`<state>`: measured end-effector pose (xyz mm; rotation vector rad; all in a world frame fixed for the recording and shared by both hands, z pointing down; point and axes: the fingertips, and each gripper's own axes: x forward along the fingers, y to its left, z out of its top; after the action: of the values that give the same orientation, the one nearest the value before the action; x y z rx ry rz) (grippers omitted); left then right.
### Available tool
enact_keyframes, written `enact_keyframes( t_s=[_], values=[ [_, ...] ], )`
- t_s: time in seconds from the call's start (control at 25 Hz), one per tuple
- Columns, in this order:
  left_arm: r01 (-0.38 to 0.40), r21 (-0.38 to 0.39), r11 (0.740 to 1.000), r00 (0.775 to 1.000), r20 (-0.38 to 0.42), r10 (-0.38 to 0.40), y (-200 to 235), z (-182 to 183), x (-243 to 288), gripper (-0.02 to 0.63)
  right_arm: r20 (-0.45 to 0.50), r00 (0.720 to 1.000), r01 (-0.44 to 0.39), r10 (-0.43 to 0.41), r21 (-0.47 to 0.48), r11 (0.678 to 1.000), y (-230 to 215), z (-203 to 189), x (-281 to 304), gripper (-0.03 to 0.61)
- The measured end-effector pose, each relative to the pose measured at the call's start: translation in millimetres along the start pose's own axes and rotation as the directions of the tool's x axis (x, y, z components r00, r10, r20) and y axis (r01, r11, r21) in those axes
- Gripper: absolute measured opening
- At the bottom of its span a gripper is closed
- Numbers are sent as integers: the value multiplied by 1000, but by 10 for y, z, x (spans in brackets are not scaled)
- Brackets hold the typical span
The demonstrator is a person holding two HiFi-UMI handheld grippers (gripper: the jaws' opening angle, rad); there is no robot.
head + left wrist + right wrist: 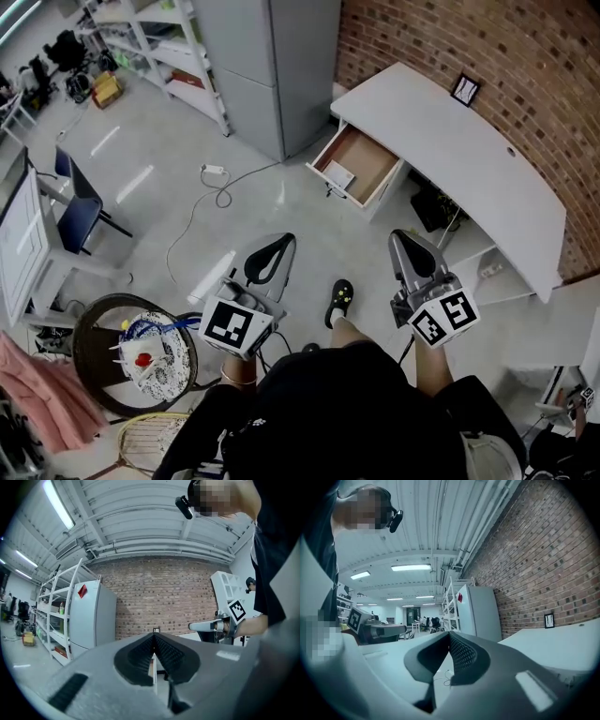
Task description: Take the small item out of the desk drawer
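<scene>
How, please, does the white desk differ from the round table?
The desk is white, long and curved; the round table is dark. The desk stands along the brick wall with a drawer open; the round table stands out on the floor. The desk bears a small frame; a white plate covers much of the round table.

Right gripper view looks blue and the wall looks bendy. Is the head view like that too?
Right gripper view: bluish tint, red brick wall bowing toward the dark round rim. Left gripper view: same bend, warmer colours, long ceiling strip light glaring white. Head view: natural colours, even light, white desk top sharp.
</scene>
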<state>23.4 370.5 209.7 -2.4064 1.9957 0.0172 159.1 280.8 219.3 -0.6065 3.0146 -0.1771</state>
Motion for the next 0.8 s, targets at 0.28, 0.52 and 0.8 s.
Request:
enact_keyframes(
  t_s=[0.28,0.52,0.8],
  values=[
    [-61,0,998,998,-28,61,344,-85,335,0,-23,998,-50,50,23,999,-305,-76,442,11],
    [-53,4,999,998,-31,53,507,-100,654,3,-30,999,-42,44,41,998,-664,-137,671,11],
    [-56,25,998,998,-33,56,685,-64,1025,0,-23,999,-41,43,48,998,-1025,-109,914,11]
  ],
)
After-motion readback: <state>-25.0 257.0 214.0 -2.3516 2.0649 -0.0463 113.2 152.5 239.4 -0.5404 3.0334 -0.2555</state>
